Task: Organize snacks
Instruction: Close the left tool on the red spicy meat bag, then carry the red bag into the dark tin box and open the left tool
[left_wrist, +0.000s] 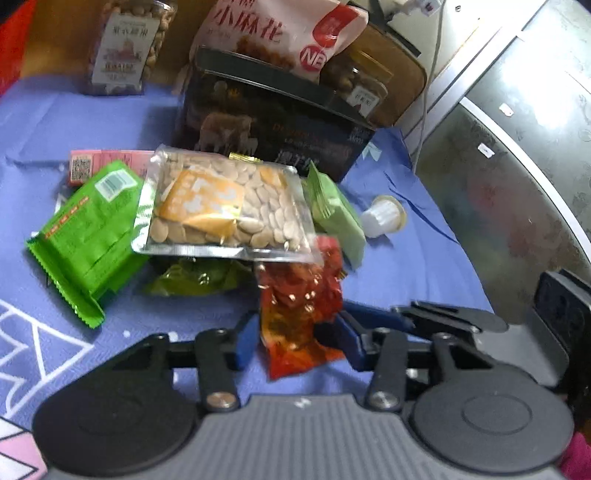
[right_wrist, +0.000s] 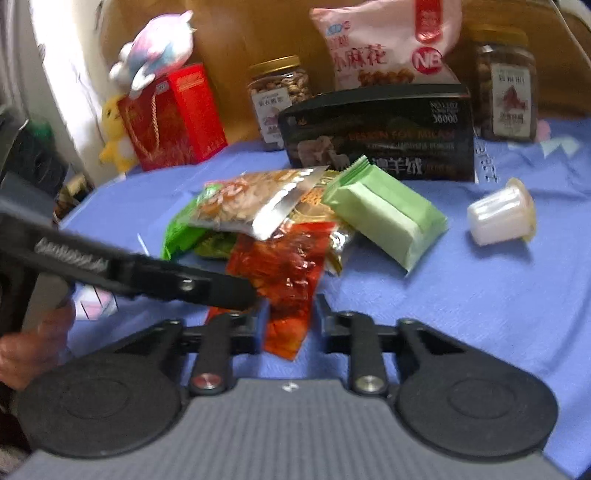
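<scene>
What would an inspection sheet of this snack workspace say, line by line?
Surface: blue cloth.
Job's things: red packet, seed bag, green packs piled; cup lying apart.
Clutter: black box, jars, pink bag, plush toys at back.
Grippers: left gripper and right gripper both shut on red packet.
Cables: white cable hanging by metal cabinet.
Surroundings: metal cabinet, wooden board.

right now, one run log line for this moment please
left gripper: shut on red snack packet | right gripper: shut on red snack packet | pile: still on blue cloth
</scene>
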